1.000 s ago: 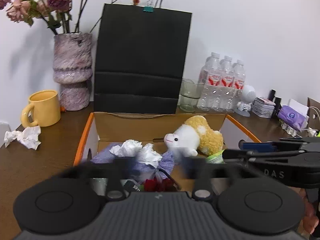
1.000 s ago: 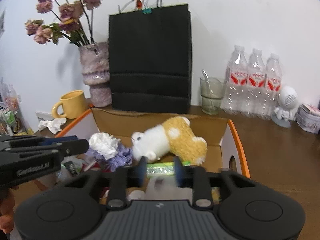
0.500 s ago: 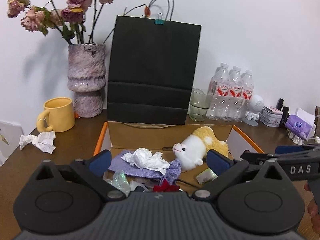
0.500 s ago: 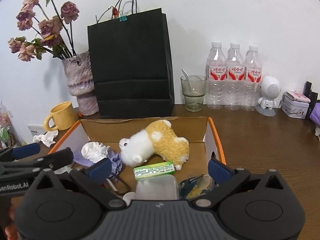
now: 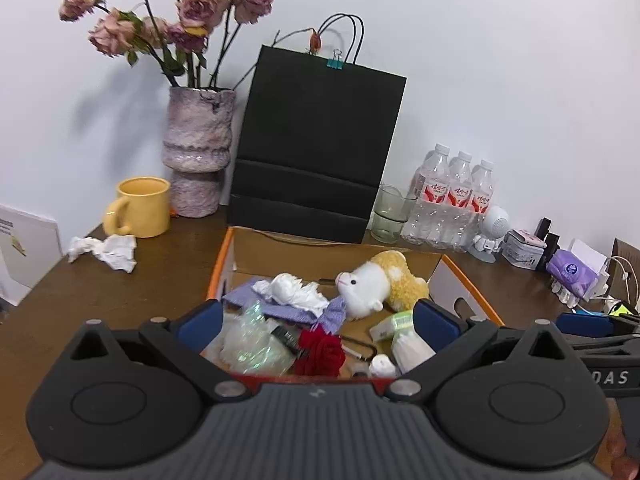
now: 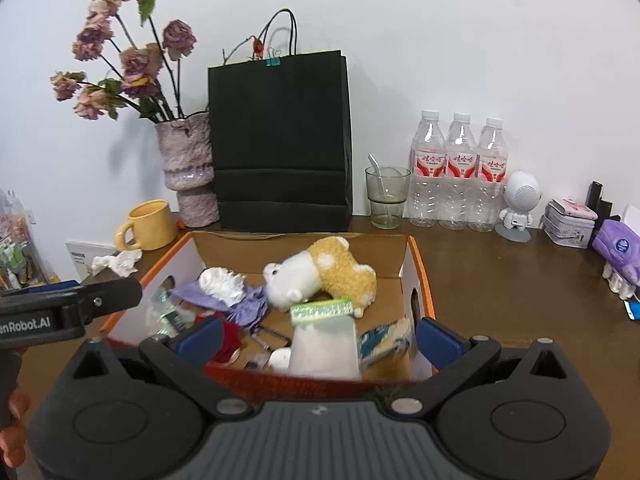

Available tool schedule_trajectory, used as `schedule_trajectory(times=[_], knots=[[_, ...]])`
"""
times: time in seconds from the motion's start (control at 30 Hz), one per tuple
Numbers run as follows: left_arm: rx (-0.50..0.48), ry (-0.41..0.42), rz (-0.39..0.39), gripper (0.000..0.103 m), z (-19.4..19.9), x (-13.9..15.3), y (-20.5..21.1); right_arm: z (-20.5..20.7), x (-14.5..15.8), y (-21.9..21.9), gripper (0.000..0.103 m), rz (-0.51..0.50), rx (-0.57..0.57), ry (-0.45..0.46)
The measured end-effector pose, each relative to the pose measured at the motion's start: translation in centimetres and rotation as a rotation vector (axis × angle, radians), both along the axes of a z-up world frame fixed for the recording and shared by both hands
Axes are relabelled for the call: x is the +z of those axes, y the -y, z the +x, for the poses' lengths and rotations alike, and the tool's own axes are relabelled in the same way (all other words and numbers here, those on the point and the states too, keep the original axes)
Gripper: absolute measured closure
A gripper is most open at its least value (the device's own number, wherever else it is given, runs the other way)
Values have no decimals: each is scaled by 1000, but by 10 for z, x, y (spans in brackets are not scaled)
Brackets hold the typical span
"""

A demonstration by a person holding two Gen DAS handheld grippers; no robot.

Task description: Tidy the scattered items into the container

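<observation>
While the table [image 6: 500,280] spreads brown under everything, your box [image 6: 424,276] sits mid-frame in both views, already holding most of the clutter, so the task looks nearly done. At twelve o'clock behind it stands the black bag [image 6: 280,140], with the vase [image 5: 198,148] at eleven. Inside the box you have the plush [image 6: 320,272] near the centre, a purple cloth [image 6: 240,300] with a white wad [image 6: 220,280] on it at nine o'clock of the plush, a clear tub [image 6: 324,348] at six, then a green packet [image 6: 320,306], a red rose [image 5: 320,352] and a snack wrapper [image 6: 384,340].

What seems left is the crumpled tissue [image 5: 106,250] on the table at ten o'clock of the box, just beside the yellow mug [image 5: 140,208].

Your left gripper [image 5: 318,322] and right gripper [image 6: 318,336] each have fingers spread wide with nothing between them, both hovering at the box's near edge.

Only the left view shows the tissue in full and the rose clearly; only the right view shows the wrapper and the spoon in the glass [image 6: 386,196]
</observation>
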State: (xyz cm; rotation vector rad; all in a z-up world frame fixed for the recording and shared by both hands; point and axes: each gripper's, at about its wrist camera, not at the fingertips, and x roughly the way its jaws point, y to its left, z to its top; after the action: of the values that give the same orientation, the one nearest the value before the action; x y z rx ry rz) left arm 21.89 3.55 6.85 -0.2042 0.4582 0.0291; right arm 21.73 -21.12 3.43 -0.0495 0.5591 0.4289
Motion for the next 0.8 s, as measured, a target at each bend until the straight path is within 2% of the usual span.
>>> schedule_trajectory(times=[0.3, 0.8], knots=[[-4, -19, 65, 0, -44, 7, 8, -49, 8, 13, 0, 0, -3, 17], [-27, -42, 52, 0, -62, 3, 14, -72, 7, 20, 0, -8, -8, 8]])
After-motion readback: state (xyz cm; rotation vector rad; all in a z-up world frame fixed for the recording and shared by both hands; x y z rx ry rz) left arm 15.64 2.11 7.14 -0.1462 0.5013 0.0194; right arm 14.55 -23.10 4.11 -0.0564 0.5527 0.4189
